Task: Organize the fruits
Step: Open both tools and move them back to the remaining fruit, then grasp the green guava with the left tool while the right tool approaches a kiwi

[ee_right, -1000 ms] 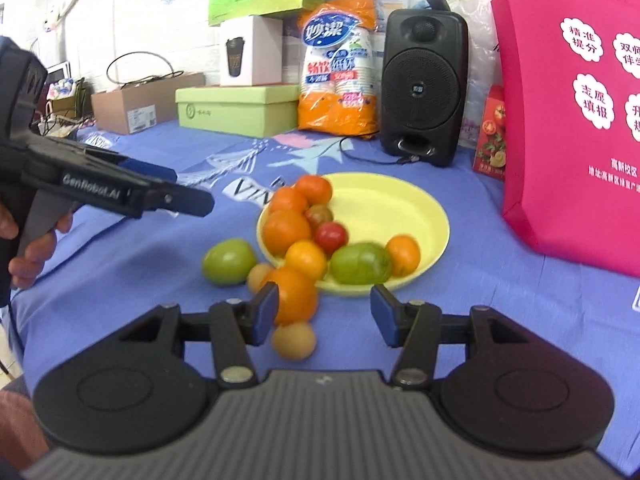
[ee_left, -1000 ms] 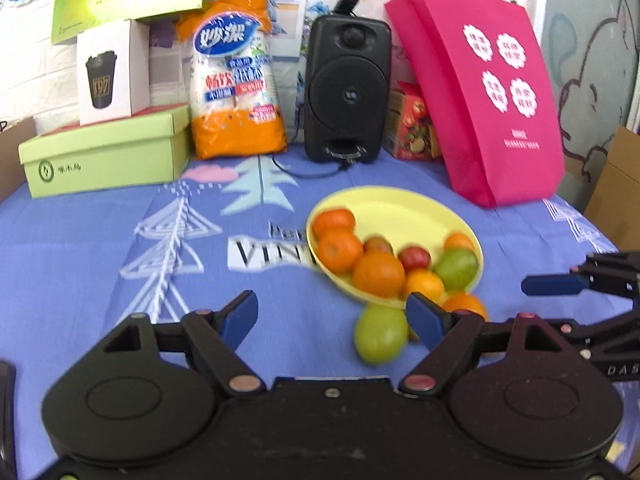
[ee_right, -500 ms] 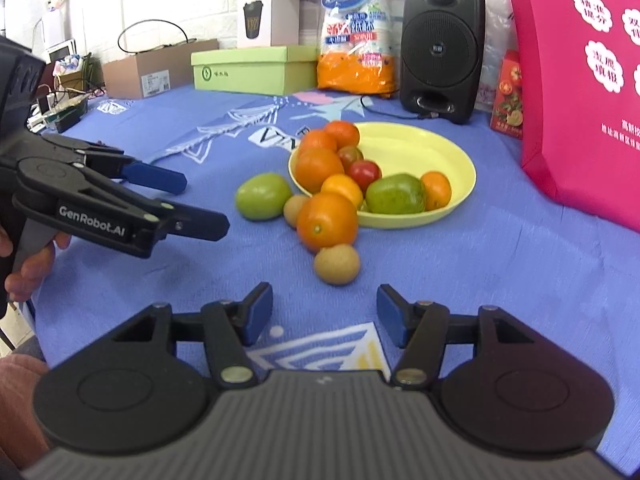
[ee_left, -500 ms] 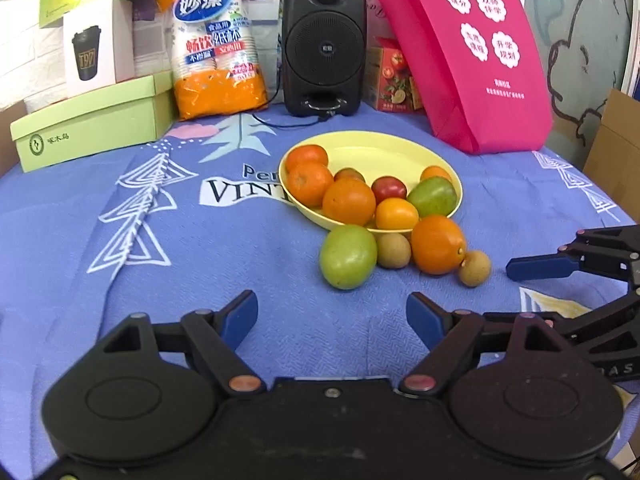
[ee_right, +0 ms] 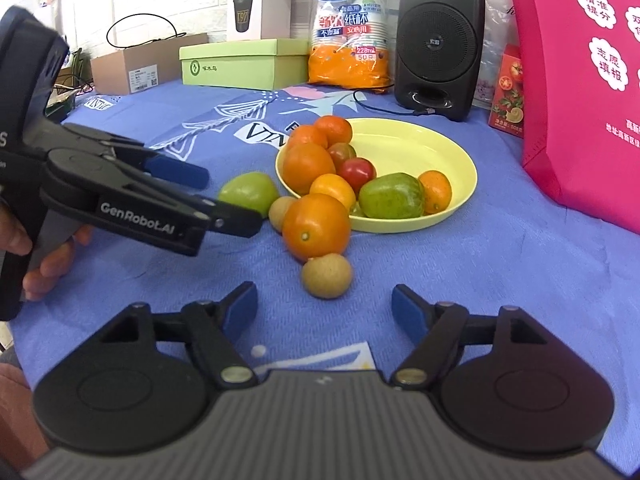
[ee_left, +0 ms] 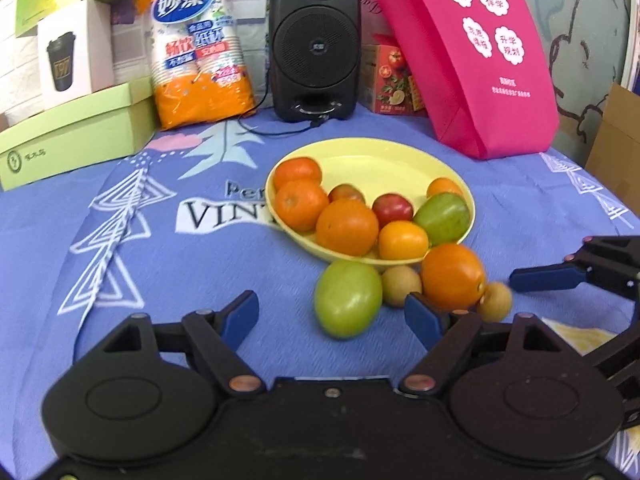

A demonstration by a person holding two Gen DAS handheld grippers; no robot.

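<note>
Between the right gripper's (ee_right: 324,306) blue pads nothing is held; its jaws have just been opening, with the near kiwi (ee_right: 327,276) just ahead on the cloth (ee_right: 520,280). The left gripper (ee_left: 332,312) also stands apart and empty, its jaws having just narrowed a little, facing the green fruit (ee_left: 347,298). Both loose fruits lie just outside the plate (ee_right: 404,144), beside the orange (ee_right: 316,226). Best straddle the kiwi squarely and close gently so it doesn't roll.

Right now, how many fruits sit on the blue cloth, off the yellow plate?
4: green round fruit, large orange, brown kiwi between them, second brown kiwi nearest the right gripper. None visibly hidden.
</note>
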